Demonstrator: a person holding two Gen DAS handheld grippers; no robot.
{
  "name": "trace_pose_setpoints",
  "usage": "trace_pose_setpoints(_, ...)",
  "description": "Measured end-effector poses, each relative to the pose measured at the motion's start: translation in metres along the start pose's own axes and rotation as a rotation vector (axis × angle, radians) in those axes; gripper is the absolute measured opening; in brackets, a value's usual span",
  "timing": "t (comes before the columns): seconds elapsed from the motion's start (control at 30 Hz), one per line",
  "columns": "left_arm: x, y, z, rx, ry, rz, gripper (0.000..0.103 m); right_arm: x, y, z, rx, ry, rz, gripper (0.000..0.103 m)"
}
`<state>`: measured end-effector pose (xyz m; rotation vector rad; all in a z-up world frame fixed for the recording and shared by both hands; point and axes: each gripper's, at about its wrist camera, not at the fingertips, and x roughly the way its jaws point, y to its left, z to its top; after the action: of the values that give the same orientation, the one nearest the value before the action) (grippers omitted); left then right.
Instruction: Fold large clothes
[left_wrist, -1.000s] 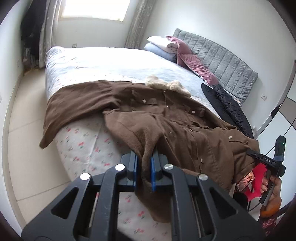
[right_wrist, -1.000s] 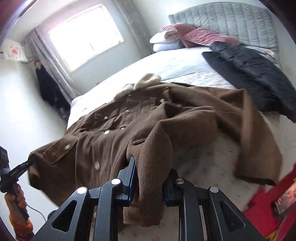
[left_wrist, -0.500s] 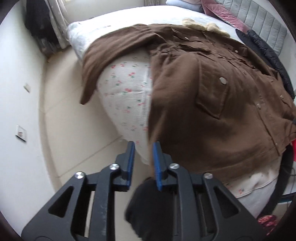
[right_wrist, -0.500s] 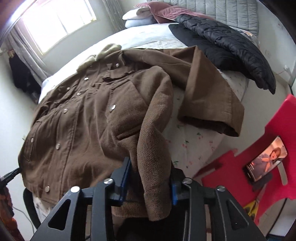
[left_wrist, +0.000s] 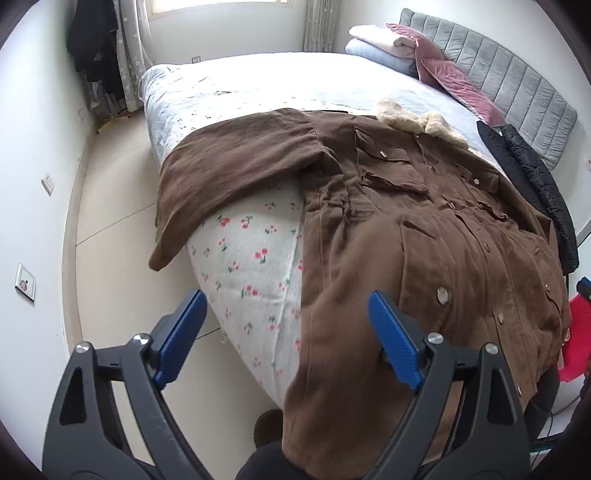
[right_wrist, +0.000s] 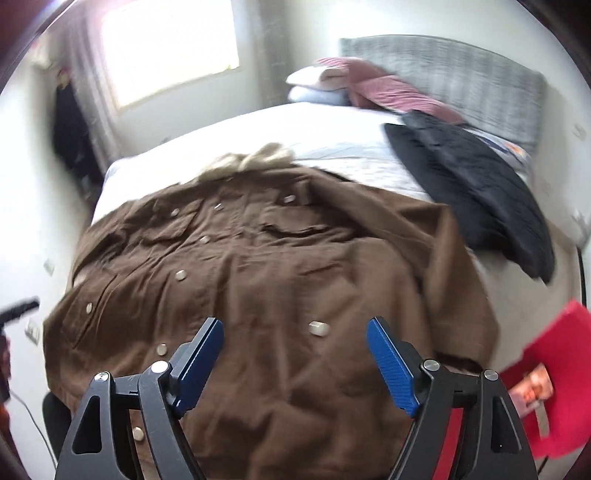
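Observation:
A large brown coat (left_wrist: 424, 240) with metal snaps and a cream fur collar (left_wrist: 417, 122) lies face up across the foot of the bed (left_wrist: 258, 81). Its hem hangs over the edge. One sleeve (left_wrist: 229, 166) stretches out to the left and droops off the mattress. My left gripper (left_wrist: 288, 332) hovers at the coat's left lower edge, its jaws opening wide, its blue pads clear of the cloth. In the right wrist view the coat (right_wrist: 277, 258) fills the middle, and my right gripper (right_wrist: 295, 358) stands above its hem, jaws opening too, gripping nothing.
A black padded jacket (right_wrist: 472, 184) lies on the bed to the right of the coat. Pillows (left_wrist: 384, 44) and a grey headboard (left_wrist: 517, 81) are at the far end. The pale floor (left_wrist: 110, 221) runs along the bed's left side. A red object (right_wrist: 554, 369) sits low right.
Both grippers were shut on folds of the brown coat a second ago and have let go. Their jaws now stand wide apart and the coat lies flat on the bed.

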<state>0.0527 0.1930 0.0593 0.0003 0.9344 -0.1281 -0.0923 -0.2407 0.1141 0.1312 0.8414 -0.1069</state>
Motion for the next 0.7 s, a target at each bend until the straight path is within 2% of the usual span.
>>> trace_pose_setpoints(0.17, 0.028, -0.011, 0.021, 0.060, 0.027, 0.078, 0.090, 0.042, 0.023, 0.002, -0.043, 0.074, 0.050, 0.081)
trace_pose_setpoints(0.27, 0.041, -0.017, 0.030, 0.094, 0.046, 0.093, 0.090, 0.058, 0.028, -0.002, -0.050, 0.113, 0.058, 0.081)
trace_pose_setpoints(0.4, 0.055, -0.027, 0.049, 0.128, 0.068, 0.095, 0.090, 0.070, 0.027, 0.012, -0.061, 0.141, 0.096, 0.081)
trace_pose_setpoints(0.57, 0.067, -0.048, 0.094, 0.203, 0.038, 0.101, 0.090, 0.078, 0.014, 0.056, -0.092, 0.143, 0.109, 0.081)
trace_pose_setpoints(0.7, 0.089, -0.070, 0.139, 0.263, 0.001, 0.073, 0.090, 0.099, -0.005, 0.110, -0.118, 0.143, 0.065, 0.081)
